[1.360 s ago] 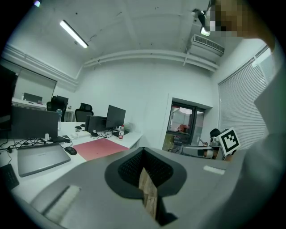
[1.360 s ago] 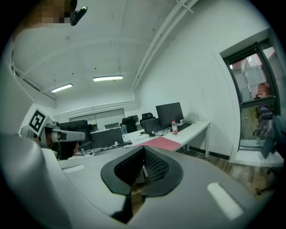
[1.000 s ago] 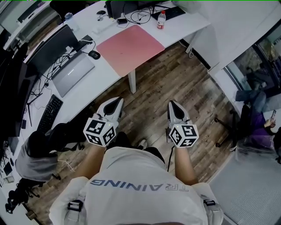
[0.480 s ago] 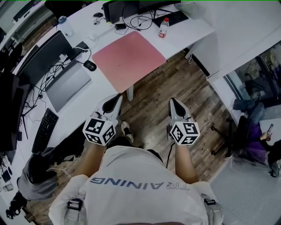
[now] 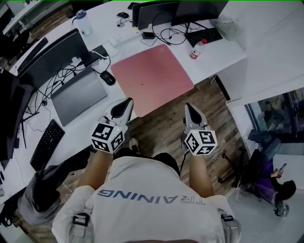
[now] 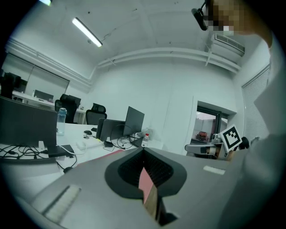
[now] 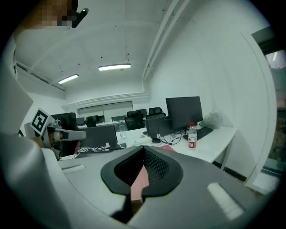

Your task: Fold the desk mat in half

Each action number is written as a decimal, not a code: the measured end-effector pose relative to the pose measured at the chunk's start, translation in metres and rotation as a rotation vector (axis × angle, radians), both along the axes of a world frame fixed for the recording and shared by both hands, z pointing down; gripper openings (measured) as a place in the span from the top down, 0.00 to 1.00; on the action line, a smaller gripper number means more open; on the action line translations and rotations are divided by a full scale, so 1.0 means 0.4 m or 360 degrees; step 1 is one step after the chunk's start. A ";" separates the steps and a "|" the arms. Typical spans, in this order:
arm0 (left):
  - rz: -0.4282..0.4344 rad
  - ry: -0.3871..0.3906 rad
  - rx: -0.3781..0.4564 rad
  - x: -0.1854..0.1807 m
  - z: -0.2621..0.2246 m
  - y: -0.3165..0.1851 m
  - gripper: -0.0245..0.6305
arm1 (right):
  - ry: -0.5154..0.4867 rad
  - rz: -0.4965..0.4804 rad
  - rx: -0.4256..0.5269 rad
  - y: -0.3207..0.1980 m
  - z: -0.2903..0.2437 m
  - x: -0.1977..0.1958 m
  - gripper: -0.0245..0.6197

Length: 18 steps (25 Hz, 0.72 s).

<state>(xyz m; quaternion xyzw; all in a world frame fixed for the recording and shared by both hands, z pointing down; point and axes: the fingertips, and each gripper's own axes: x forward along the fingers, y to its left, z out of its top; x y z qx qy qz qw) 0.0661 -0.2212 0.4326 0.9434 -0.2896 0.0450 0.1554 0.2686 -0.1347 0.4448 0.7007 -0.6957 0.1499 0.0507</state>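
A pink desk mat [image 5: 153, 78] lies flat and unfolded on the white desk [image 5: 99, 123], its near corner at the desk's front edge. My left gripper [image 5: 127, 101] hovers just short of the mat's near-left edge, jaws together, nothing between them. My right gripper [image 5: 188, 107] hangs over the wooden floor, a little below the mat's near-right edge, also shut and empty. In the left gripper view the mat [image 6: 145, 182] shows as a pink strip beyond the closed jaws. In the right gripper view the mat [image 7: 141, 180] shows the same way.
A closed grey laptop [image 5: 78, 96] and a black mouse [image 5: 108, 79] lie left of the mat. A water bottle [image 5: 194, 51], a keyboard [image 5: 205, 34], cables and monitors [image 5: 156, 13] stand behind it. A black keyboard [image 5: 46, 145] is at near left. A seated person [image 5: 270, 171] is at far right.
The person has stepped toward the desk: the mat and desk have come closer in the head view, and both grippers now reach nearly to the mat's near edge.
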 end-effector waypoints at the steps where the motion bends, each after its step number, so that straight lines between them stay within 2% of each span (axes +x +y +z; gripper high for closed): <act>1: -0.0028 0.0000 -0.0005 -0.012 0.002 -0.022 0.96 | 0.0004 -0.0028 -0.0009 -0.029 0.002 -0.008 0.94; 9: -0.0277 -0.0027 -0.0022 -0.063 0.009 -0.114 0.96 | -0.0030 -0.0300 -0.0026 -0.205 0.016 -0.039 0.94; 15: -0.0523 -0.0097 -0.0022 -0.026 0.011 -0.102 0.96 | -0.0089 -0.0579 -0.0045 -0.283 0.045 -0.003 0.94; 18: -0.0674 -0.0145 -0.0052 -0.010 0.025 -0.072 0.96 | -0.0168 -0.0696 -0.0090 -0.323 0.068 0.025 0.94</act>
